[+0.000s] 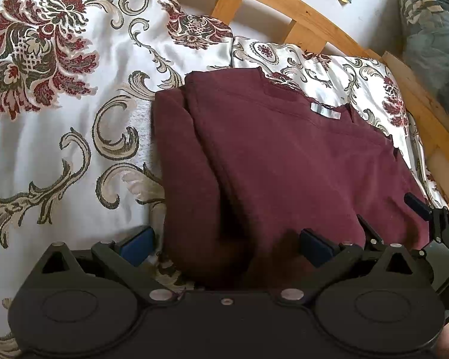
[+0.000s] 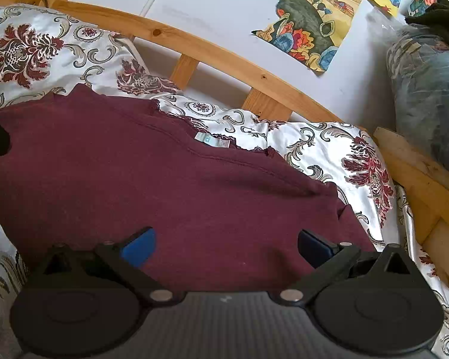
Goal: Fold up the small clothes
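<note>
Both hand-held grippers, left and right, gape wide over maroon top

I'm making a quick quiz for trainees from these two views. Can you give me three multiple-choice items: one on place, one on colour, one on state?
1. Where does the shirt lie?
A on a patterned bedspread
B on a bare floor
C in a basket

2. What colour is the shirt?
A green
B maroon
C yellow

3. How do the jaws of the left hand-held gripper stand?
A shut on a sock
B shut on nothing
C open

Answers: A, floral cloth surrounds it; B, dark red throughout; C, blue pads sit wide apart.
</note>
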Available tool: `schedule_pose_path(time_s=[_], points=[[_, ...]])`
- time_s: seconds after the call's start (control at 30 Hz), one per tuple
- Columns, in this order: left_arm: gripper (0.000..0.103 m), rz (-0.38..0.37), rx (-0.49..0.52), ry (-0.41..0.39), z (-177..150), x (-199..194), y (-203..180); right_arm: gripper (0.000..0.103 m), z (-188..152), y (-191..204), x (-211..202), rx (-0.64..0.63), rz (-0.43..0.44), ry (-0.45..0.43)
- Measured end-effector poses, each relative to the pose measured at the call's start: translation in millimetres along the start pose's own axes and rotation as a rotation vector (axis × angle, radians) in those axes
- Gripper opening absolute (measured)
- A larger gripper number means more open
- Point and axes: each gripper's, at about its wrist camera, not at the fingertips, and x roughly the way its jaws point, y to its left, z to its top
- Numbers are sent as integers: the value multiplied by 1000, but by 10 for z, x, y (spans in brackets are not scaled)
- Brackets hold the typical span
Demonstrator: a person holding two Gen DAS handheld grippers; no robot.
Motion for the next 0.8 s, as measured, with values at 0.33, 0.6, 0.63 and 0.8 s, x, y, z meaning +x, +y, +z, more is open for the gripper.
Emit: schedule_pose_path(time_s=[0.33,0.6,0.63,0.8], points=[[102,6,12,0,-2,5,-21,103,2,3,-3,2,-1,0],[102,-13,11,13,21,27,27,103,0,3,-1,3,-1,0],[102,-19,-2,13,29,28,49,103,0,3,-1,3,-1,0],[91,-5,-12,4,33,5,53,103,-2,3,2,3,0,0]])
